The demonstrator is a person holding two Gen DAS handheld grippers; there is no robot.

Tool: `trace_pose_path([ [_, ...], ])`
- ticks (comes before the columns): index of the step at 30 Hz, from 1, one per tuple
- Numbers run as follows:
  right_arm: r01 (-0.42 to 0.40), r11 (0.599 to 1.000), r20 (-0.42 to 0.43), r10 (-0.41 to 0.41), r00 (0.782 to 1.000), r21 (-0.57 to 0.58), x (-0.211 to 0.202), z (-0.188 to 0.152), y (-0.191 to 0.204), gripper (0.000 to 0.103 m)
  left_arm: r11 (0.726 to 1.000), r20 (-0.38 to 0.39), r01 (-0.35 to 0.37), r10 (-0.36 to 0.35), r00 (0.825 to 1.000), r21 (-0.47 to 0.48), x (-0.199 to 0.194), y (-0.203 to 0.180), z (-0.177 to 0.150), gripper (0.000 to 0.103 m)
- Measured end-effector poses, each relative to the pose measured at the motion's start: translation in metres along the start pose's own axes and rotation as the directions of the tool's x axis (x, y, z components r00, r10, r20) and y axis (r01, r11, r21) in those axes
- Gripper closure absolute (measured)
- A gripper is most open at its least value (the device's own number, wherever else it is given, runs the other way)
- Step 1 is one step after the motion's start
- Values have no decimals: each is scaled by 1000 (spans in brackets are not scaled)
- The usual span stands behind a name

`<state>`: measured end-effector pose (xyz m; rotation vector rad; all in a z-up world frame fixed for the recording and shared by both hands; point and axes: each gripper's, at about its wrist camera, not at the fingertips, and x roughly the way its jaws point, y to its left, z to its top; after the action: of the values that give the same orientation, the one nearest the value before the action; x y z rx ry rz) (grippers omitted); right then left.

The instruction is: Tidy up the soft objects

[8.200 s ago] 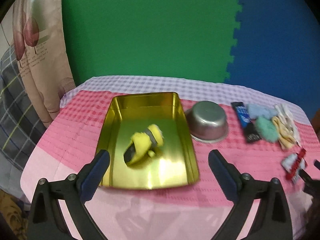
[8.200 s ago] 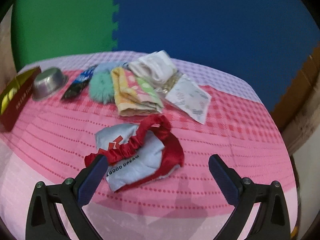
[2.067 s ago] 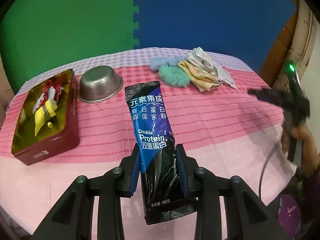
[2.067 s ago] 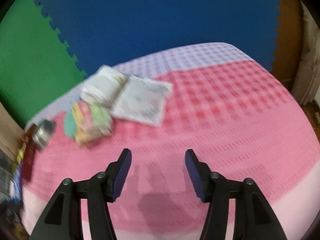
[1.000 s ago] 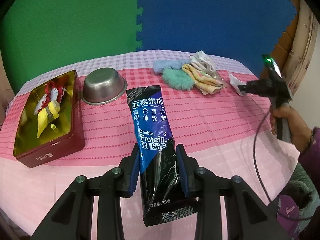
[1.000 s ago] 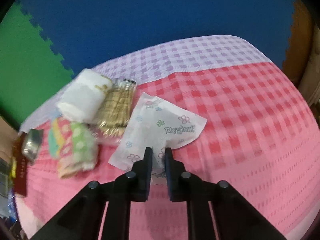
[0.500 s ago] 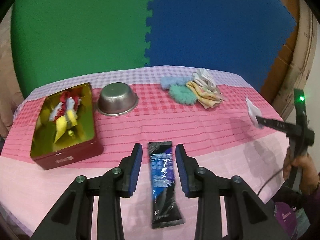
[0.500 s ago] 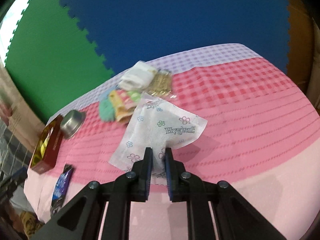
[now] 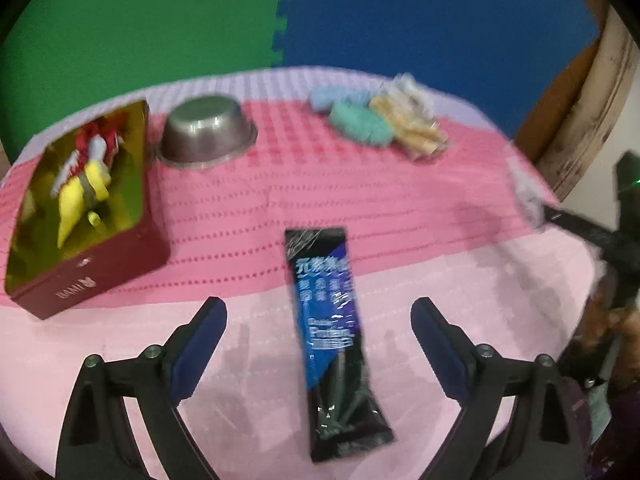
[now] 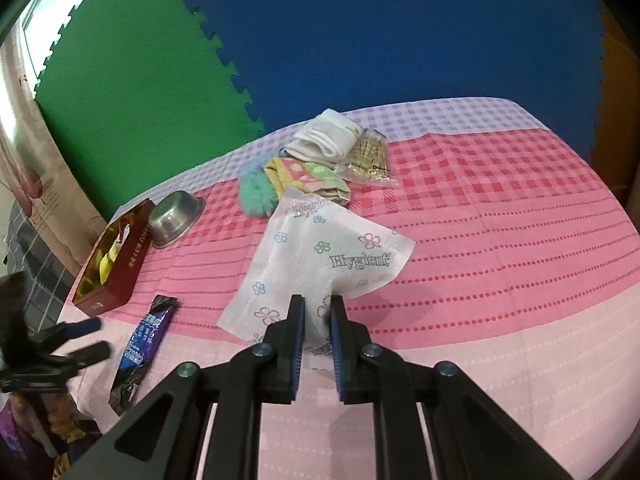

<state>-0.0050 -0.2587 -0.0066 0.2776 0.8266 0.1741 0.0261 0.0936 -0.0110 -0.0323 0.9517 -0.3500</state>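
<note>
1. A pink checked cloth [image 10: 500, 216] with a lilac far edge covers the worktop; green and blue foam mats [image 10: 360, 28] line the wall behind.
2. The left tool [image 9: 319, 316] stands wide open and empty over a dark protein sachet [image 9: 330, 328] lying flat on the cloth.
3. The right tool [image 10: 318, 322] is clamped on a white flowered tissue pack [image 10: 320, 248], lifted off the cloth.
4. At 10 o'clock from the sachet, a red tin [image 9: 100, 268] holds soft toys; a steel bowl [image 9: 208, 130] sits just beside it.
5. Folded cloths [image 10: 316, 174] and a teal puff [image 10: 256, 192] cluster at 12 o'clock from the tissue pack.
</note>
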Motion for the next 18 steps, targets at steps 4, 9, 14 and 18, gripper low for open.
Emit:
trace_pose_path([
  [4,-4,1000,1,4,1000,2,-1,1,-1,91,999,-55,-37,38,998,15,30,0,-1,33],
  [9,-15,1000,-1,15,1000,20,-2,1,-4,91,988,-115,-89,104,988,129,54,-17,-10,84],
  [14,-29,999,7,29,1000,33,-5,3,-4,91,980,-91,-132,146,985,147,50,-26,-14,88],
  [18,-27,1000,18,27,999,14,-8,4,1,91,990,-26,-109,111,993,88,22,-21,-12,88],
])
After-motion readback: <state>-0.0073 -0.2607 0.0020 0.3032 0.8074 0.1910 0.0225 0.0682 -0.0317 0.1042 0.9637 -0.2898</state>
